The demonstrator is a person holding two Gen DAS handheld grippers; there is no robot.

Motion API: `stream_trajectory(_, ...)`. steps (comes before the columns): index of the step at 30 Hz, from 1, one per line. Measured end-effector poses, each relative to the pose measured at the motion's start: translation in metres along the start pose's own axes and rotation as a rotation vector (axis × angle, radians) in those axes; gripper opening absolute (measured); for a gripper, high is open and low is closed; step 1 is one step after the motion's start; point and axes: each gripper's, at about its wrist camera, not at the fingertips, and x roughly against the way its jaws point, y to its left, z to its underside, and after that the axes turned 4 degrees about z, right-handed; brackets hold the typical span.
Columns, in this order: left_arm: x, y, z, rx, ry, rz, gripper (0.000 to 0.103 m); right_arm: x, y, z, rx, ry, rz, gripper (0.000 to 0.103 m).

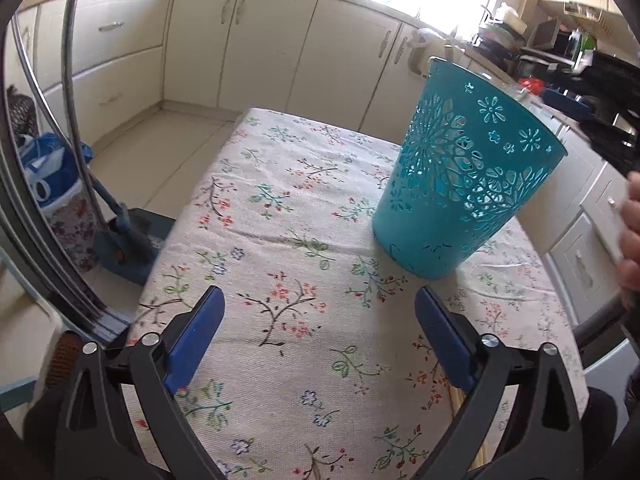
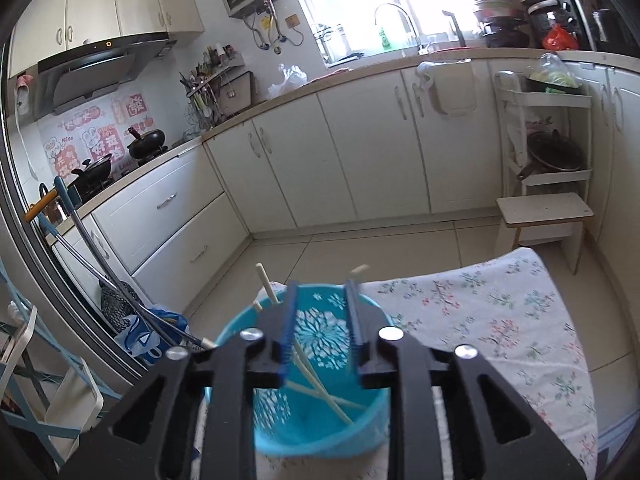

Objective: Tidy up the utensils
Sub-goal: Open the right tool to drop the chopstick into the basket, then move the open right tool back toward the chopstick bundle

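A teal cut-out bucket (image 1: pixel 460 184) stands on the floral tablecloth (image 1: pixel 280 240), ahead and to the right of my left gripper (image 1: pixel 320 294). That gripper is open wide with only cloth between its blue pads. Pale chopsticks (image 1: pixel 466 420) lie on the cloth under its right finger. In the right wrist view, my right gripper (image 2: pixel 323 286) hovers just over the bucket (image 2: pixel 320 432), its jaws parted and gripping nothing. Several chopsticks (image 2: pixel 320 388) lie crossed inside, one chopstick (image 2: pixel 266 284) leans on the far rim, and a blurred chopstick end (image 2: pixel 359 270) shows past the right fingertip.
A hand (image 1: pixel 630 220) shows at the right edge of the left wrist view. Cream cabinets (image 2: pixel 360 152) line the walls beyond the tiled floor. A mop and blue bag (image 1: pixel 60 176) stand left of the table. A small stool (image 2: pixel 544 212) sits beyond its far corner.
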Motion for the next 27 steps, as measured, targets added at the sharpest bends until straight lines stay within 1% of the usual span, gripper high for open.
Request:
stream_trajectory(1, 0.003, -0.003, -0.001, -0.010, 0.008, -0.040, 0.094, 0.015, -0.002, 0.006, 0.006, -0.002, 0.015, 0.043)
stream_trajectory(2, 0.008, -0.006, -0.002, -0.015, 0.016, -0.075, 0.095, 0.026, -0.004, 0.012, 0.010, 0.000, 0.032, 0.049)
stream_trajectory(3, 0.015, -0.009, -0.002, -0.022, 0.013, -0.092, 0.095, 0.040, -0.006, 0.021, 0.012, 0.003, 0.052, 0.061)
stream_trajectory(4, 0.023, -0.012, -0.002, -0.032, 0.002, -0.104, 0.095, 0.050, -0.007, 0.029, 0.013, 0.008, 0.067, 0.069)
stream_trajectory(5, 0.030, -0.015, -0.002, -0.042, -0.009, -0.108, 0.095, 0.063, -0.009, 0.042, 0.018, 0.020, 0.081, 0.072)
stream_trajectory(8, 0.053, -0.025, 0.000, -0.073, -0.037, -0.121, 0.095, 0.084, -0.015, 0.074, 0.021, 0.076, 0.125, 0.075)
stream_trajectory(12, 0.071, -0.033, 0.006, -0.084, -0.017, -0.134, 0.095, 0.092, -0.023, 0.117, -0.005, 0.154, 0.139, 0.075)
stream_trajectory(14, 0.078, -0.037, 0.011, -0.095, -0.011, -0.141, 0.095, 0.087, -0.023, 0.137, -0.011, 0.208, 0.133, 0.071)
stream_trajectory(15, 0.082, -0.039, 0.013, -0.104, -0.008, -0.152, 0.095, 0.084, -0.022, 0.146, -0.013, 0.234, 0.123, 0.062)
stream_trajectory(17, 0.090, -0.041, 0.017, -0.118, -0.013, -0.161, 0.095, 0.076, -0.019, 0.163, -0.007, 0.278, 0.118, 0.051)
stream_trajectory(19, 0.095, -0.042, 0.019, -0.128, -0.015, -0.178, 0.095, 0.069, -0.015, 0.173, 0.002, 0.308, 0.109, 0.045)
stream_trajectory(21, 0.100, -0.042, 0.022, -0.132, -0.013, -0.187, 0.095, 0.064, -0.010, 0.183, 0.016, 0.322, 0.105, 0.042)
stream_trajectory(23, 0.101, -0.040, 0.024, -0.135, 0.007, -0.185, 0.095, 0.056, -0.006, 0.188, 0.025, 0.339, 0.102, 0.036)
stream_trajectory(24, 0.101, -0.039, 0.026, -0.135, 0.017, -0.185, 0.095, 0.052, -0.004, 0.190, 0.026, 0.345, 0.103, 0.035)
stream_trajectory(27, 0.101, -0.037, 0.032, -0.131, 0.035, -0.160, 0.095, 0.044, -0.001, 0.191, 0.032, 0.351, 0.107, 0.030)
